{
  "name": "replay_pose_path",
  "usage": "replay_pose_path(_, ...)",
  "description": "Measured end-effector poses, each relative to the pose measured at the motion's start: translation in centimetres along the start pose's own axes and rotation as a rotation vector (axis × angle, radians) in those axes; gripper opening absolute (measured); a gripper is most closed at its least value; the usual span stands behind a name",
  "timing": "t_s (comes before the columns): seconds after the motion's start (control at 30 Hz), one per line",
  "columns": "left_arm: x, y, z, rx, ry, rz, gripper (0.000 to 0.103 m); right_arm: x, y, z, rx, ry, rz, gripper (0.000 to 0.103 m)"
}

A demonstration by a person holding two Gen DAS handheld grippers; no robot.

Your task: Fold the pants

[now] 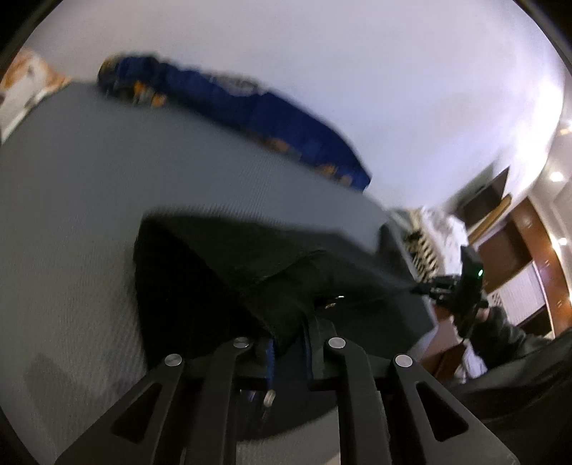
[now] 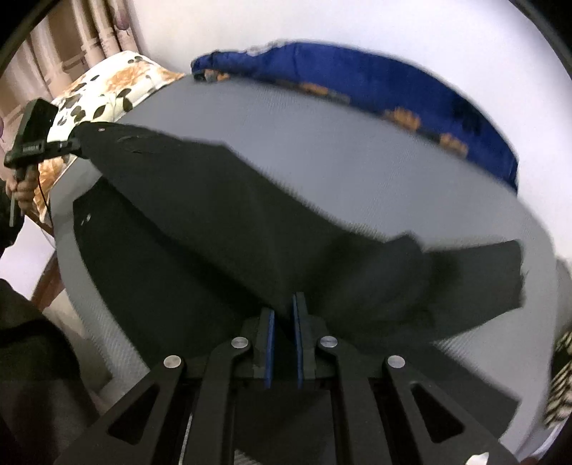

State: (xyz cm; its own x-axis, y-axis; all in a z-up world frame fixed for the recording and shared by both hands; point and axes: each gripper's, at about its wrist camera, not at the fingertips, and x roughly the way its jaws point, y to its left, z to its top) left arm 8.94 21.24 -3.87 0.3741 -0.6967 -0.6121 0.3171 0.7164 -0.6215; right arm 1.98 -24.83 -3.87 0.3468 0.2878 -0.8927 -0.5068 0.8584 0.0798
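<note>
- The black pants (image 2: pixel 221 221) are spread over a grey bed (image 2: pixel 321 128), with one edge lifted off the sheet and stretched between the two grippers.
- In the right wrist view, the raised fabric runs from the near centre up to the far left, while one leg end lies flat on the sheet at the right.
- A lower layer of the pants is seen lying on the bed beneath the lifted edge, toward the near left.
- The right gripper (image 2: pixel 284 332) is clamped on a fold of the black fabric; its blue-lined fingers (image 2: pixel 270 343) are drawn almost together with cloth pinched between them.
- The left gripper (image 1: pixel 289 343) is likewise closed on the pants near a metal button (image 1: pixel 339 297); only a narrow gap is left between its fingers, and that gap is filled with cloth.
- In the right wrist view, the left gripper (image 2: pixel 77 145) is seen at the far left, held by a hand (image 2: pixel 23 189), with a corner of the pants at its tip.
- In the left wrist view, the right gripper (image 1: pixel 422 288) is seen at the right, gripped by a hand in a dark sleeve (image 1: pixel 500 332).
- A blue blanket (image 2: pixel 375 82) with orange patches is bunched along the far edge of the bed, against a white wall (image 2: pixel 357 25).
- A floral pillow (image 2: pixel 114 89) lies at the far left corner, with curtains (image 2: pixel 71 35) behind it.
- Both views are blurred.
</note>
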Motion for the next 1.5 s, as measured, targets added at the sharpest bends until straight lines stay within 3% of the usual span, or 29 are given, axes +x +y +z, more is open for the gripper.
replay_pose_path(0.2, 2.5, 1.5, -4.4, 0.006, 0.156, 0.106, 0.017, 4.0, 1.0, -2.6, 0.007, 0.092, 0.013, 0.007)
replay_pose_path(0.43, 1.7, 0.9, -4.7, 0.007, 0.188, 0.11, 0.02, 4.8, 1.2, -2.8, 0.023, 0.092, -0.008, 0.007)
replay_pose_path(0.5, 1.0, 0.4, -4.8, 0.033, 0.207, 0.158, 0.032, 4.9, 1.4, -2.8, 0.01, 0.092, -0.019, 0.007)
replay_pose_path(0.57, 0.3, 0.3, -4.7, 0.049, 0.215, 0.244, 0.073, 5.0, 1.4, -2.7, 0.016, 0.088, -0.02, 0.007)
replay_pose_path(0.6, -0.4, 0.2, -4.4, 0.055, 0.199, 0.264, 0.074, 4.9, 1.3, -2.7, 0.019, 0.086, -0.018, 0.007)
replay_pose_path(0.83, -5.2, 1.4, -5.3, -0.216, 0.076, 0.196, 0.072, 5.0, 1.3, -2.8, 0.021, 0.069, -0.014, 0.007)
replay_pose_path(1.0, -3.9, 0.9, -6.6, -0.408, 0.06, 0.112, 0.062, 4.9, 1.2, -2.9, 0.022, 0.054, -0.012, 0.007)
replay_pose_path(1.2, 0.0, 2.3, -6.3, -0.616, 0.043, 0.122, 0.058, 4.6, 1.5, -3.0, 0.025, 0.039, -0.025, 0.007)
replay_pose_path(1.23, 0.3, 2.6, -6.3, -0.628, 0.033, 0.125, 0.04, 4.5, 1.5, -3.1, 0.031, 0.035, -0.03, 0.007)
replay_pose_path(1.27, 0.4, 2.6, -6.1, -0.624, 0.039, 0.131, 0.028, 4.3, 1.5, -3.1, 0.04, 0.029, -0.033, 0.007)
replay_pose_path(1.33, 0.2, 1.9, -5.4, -0.59, 0.032, 0.129, 0.021, 3.3, 1.8, -3.1, 0.042, 0.009, -0.046, 0.007)
replay_pose_path(1.5, -1.7, -0.2, -2.8, -0.356, 0.044, 0.165, 0.021, 0.0, 3.6, -3.7, 0.028, -0.019, -0.036, 0.007)
